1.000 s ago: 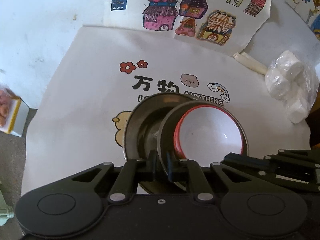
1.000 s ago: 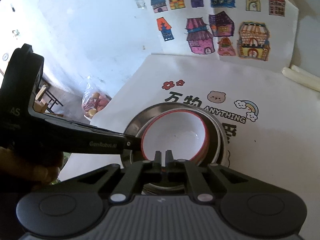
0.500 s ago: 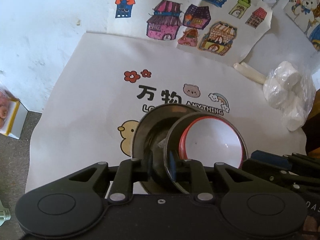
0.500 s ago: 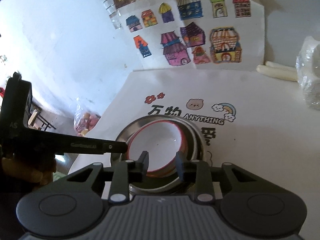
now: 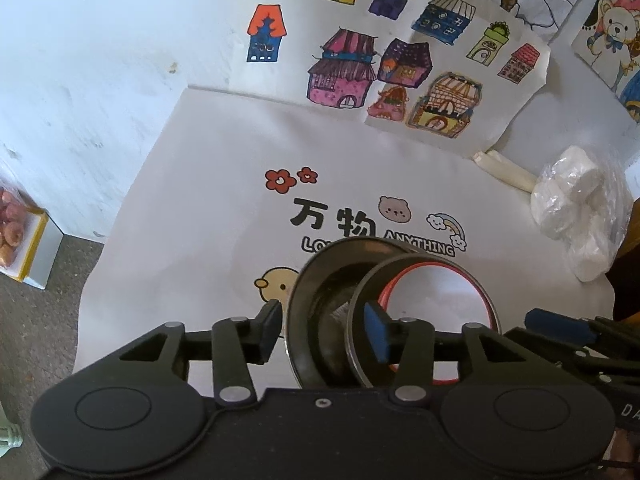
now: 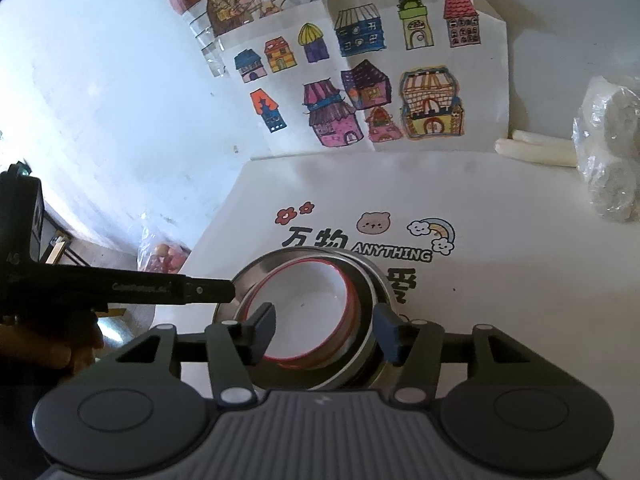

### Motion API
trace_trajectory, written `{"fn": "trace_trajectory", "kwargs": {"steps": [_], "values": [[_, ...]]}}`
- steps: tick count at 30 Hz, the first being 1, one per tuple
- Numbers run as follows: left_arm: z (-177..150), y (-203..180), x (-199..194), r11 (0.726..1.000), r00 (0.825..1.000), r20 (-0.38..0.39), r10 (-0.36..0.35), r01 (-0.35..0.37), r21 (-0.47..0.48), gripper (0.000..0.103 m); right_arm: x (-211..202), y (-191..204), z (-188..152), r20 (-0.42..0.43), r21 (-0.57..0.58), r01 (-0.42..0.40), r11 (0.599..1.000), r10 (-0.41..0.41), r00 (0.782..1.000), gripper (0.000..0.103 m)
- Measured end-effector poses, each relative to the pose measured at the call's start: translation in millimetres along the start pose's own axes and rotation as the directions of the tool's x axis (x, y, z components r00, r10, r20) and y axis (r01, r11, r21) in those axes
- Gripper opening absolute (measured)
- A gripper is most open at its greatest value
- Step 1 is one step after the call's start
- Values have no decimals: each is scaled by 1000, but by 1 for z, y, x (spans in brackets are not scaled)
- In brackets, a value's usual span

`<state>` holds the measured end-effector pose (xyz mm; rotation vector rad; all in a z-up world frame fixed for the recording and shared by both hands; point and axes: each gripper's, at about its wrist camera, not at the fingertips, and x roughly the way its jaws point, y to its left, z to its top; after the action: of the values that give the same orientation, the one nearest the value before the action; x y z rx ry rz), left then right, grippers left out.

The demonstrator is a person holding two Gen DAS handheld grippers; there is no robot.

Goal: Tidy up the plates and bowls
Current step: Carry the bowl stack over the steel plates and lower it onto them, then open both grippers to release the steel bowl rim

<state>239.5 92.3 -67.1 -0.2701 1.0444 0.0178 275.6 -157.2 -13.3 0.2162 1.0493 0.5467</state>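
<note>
White cloth (image 5: 208, 184) w/ cartoon print, house drawings (image 5: 400, 64), nested bowls (image 6: 304, 312)

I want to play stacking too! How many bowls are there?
3 that I can see, all nested on the white mat: a big metal bowl outside, a smaller metal bowl inside it, and a white red-rimmed bowl innermost. More could hide underneath.

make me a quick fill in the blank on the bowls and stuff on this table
1. The white bowl with the ____ rim sits inside the metal bowls.
2. The bowls rest on a printed mat bearing the English word ____.
3. The paper behind the mat shows coloured drawings of ____.
4. The clear bag to the right holds ____ lumps.

Missing words: red; ANYTHING; houses; white
</note>
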Motion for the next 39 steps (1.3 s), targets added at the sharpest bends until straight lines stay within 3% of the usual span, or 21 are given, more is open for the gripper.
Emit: {"fn": "trace_trajectory", "kwargs": {"steps": [19,31,39], "values": [[2,8,-11,998,999,48,-18,15,69,98,-16,14,-15,75,80,73,994,-79,994,99],[-21,-10,-41,995,993,121,-12,0,102,102,-59,14,-47,143,141,108,984,-128,981,103],[-61,-19,-85,990,973,229,-21,-12,139,102,-102,27,-76,206,132,135,982,-161,965,103]]}}
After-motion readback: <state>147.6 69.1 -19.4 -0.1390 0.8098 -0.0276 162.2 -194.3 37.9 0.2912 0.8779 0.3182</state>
